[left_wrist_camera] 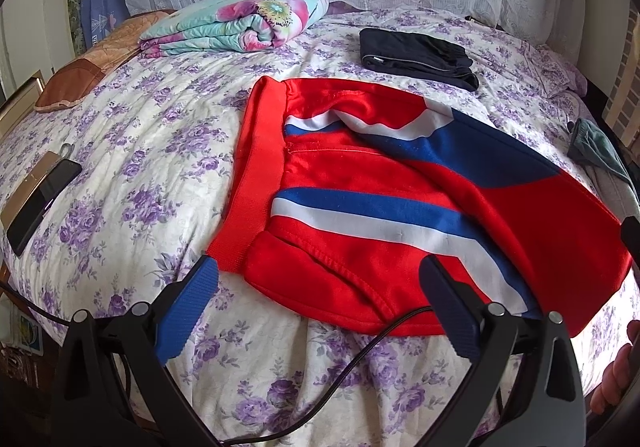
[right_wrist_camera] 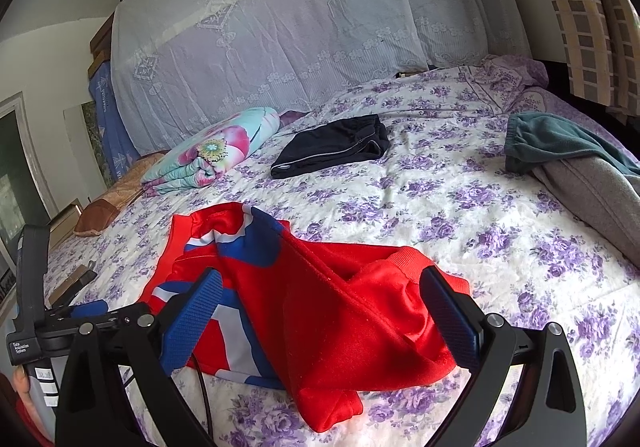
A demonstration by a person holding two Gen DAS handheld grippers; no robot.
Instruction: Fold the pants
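Red pants [left_wrist_camera: 360, 175] with blue and white stripes lie partly folded on the flowered bedsheet [left_wrist_camera: 152, 151], waistband to the left. My left gripper [left_wrist_camera: 320, 267] is open, hovering just above the near edge of the pants, touching nothing. In the right wrist view the pants [right_wrist_camera: 340, 311] lie bunched, with a leg cuff pointing toward the camera. My right gripper [right_wrist_camera: 320, 279] is open, its fingers either side of the bunched red cloth, not closed on it. The left gripper's body [right_wrist_camera: 36, 287] shows at the left edge.
Folded black pants [left_wrist_camera: 416, 51] lie farther back, also in the right wrist view [right_wrist_camera: 332, 151]. A rolled flowered quilt [left_wrist_camera: 240, 23] and brown pillow [left_wrist_camera: 80, 75] lie at the back left. A phone [left_wrist_camera: 40, 203] lies left. Green and grey clothes [right_wrist_camera: 568, 155] lie right. A cable [left_wrist_camera: 360, 363] hangs near.
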